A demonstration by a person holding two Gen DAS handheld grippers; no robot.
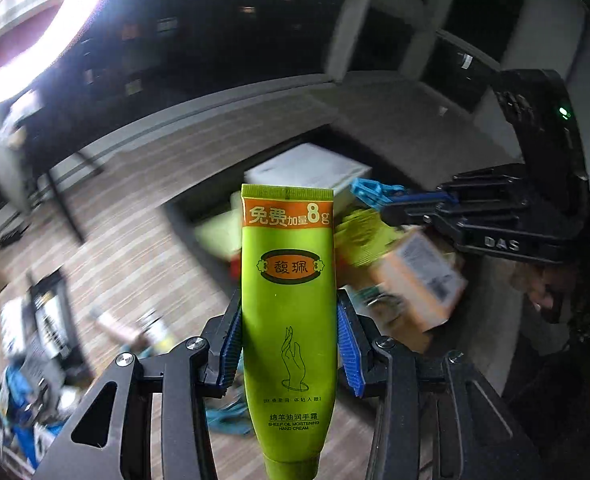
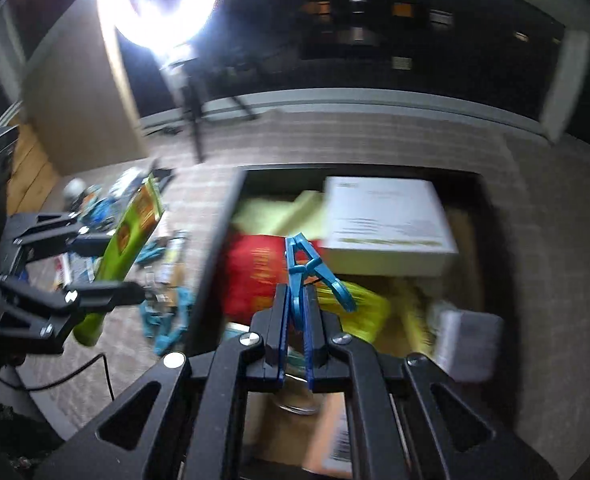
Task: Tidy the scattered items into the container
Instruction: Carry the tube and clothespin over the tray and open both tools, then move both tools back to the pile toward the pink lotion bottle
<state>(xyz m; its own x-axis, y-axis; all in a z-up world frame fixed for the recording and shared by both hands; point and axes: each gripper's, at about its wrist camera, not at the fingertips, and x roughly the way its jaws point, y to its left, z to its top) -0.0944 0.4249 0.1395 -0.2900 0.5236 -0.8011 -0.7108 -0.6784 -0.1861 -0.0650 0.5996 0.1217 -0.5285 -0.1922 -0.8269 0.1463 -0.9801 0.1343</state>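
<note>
My left gripper (image 1: 289,344) is shut on a green hand cream tube (image 1: 289,300), which stands upright between its blue pads. The same tube (image 2: 133,240) and left gripper (image 2: 107,268) show at the left of the right wrist view, over the floor beside the box. My right gripper (image 2: 297,320) is shut on a blue clothes peg (image 2: 301,268) and hangs over the open box (image 2: 507,240). In the left wrist view the right gripper (image 1: 383,200) reaches in from the right, peg (image 1: 371,192) at its tip.
The box holds a white carton (image 2: 387,224), a red packet (image 2: 255,272), yellow packs (image 2: 359,308) and an orange carton (image 1: 419,280). Several small items lie scattered on the striped floor (image 2: 335,140) left of the box, among them teal pegs (image 2: 167,320). A ring lamp (image 2: 167,4) on a stand glares behind.
</note>
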